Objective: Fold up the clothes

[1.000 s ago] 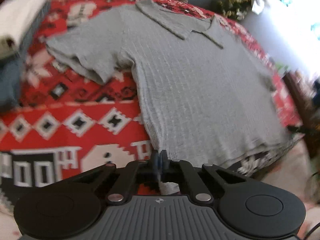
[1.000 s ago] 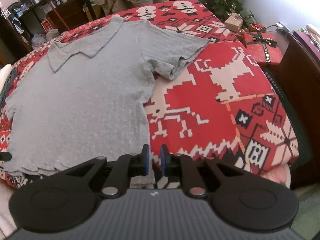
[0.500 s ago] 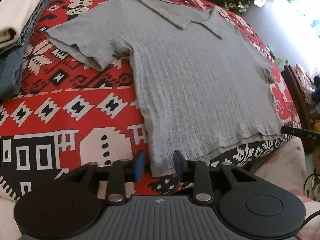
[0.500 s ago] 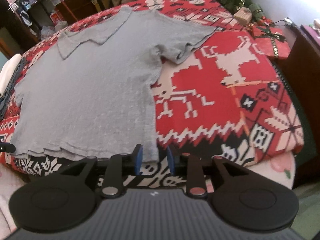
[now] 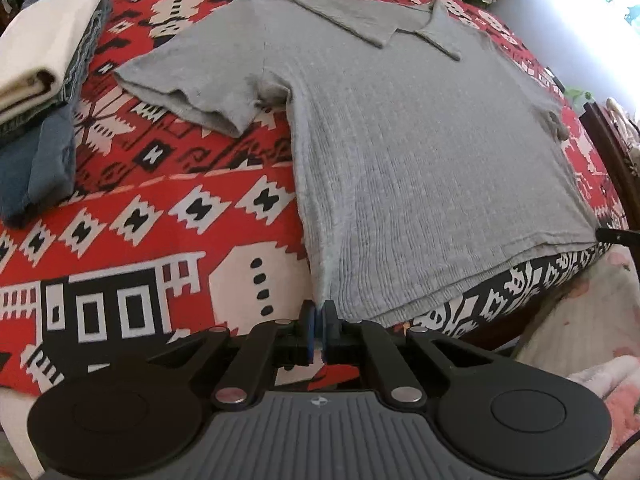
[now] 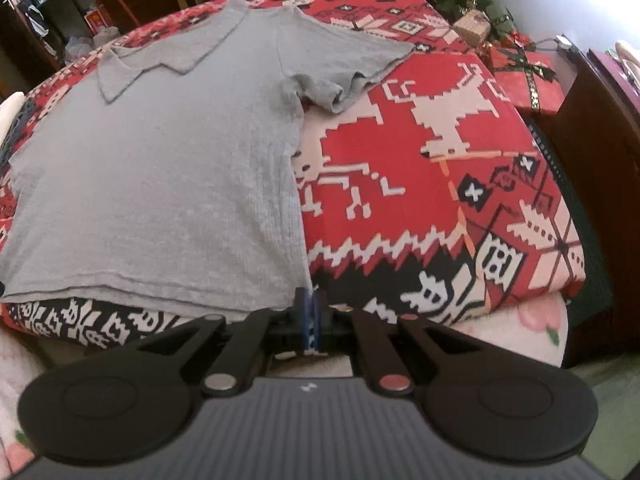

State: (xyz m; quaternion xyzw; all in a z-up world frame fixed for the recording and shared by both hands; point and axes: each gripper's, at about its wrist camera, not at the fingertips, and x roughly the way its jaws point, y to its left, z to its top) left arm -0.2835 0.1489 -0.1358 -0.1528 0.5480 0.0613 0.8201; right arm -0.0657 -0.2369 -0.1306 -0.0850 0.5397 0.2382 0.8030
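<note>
Left wrist view: the left gripper [image 5: 319, 320], which half a second earlier had stood open astride the hem, had now snapped its fingers closed on the shirt's [image 5: 420, 152] near left corner. On the other side it was the same story: the right gripper [image 6: 311, 300], open a moment before, had pinched shut on the near right corner of the shirt [image 6: 160, 184]. Both bottom corners looked caught, so by my reckoning the first fold, hem carried up toward the collar [image 5: 372, 20], was ready to go.

The shirt lay flat and face-up on the red blanket [image 5: 160, 208], hem at the near edge, sleeves spread. A stack of folded clothes [image 5: 40, 92] sat off to the left, well apart from the shirt. Wrapped gifts [image 6: 524, 76] stood beyond the blanket's right side. Nothing lay on the shirt to block the fold.
</note>
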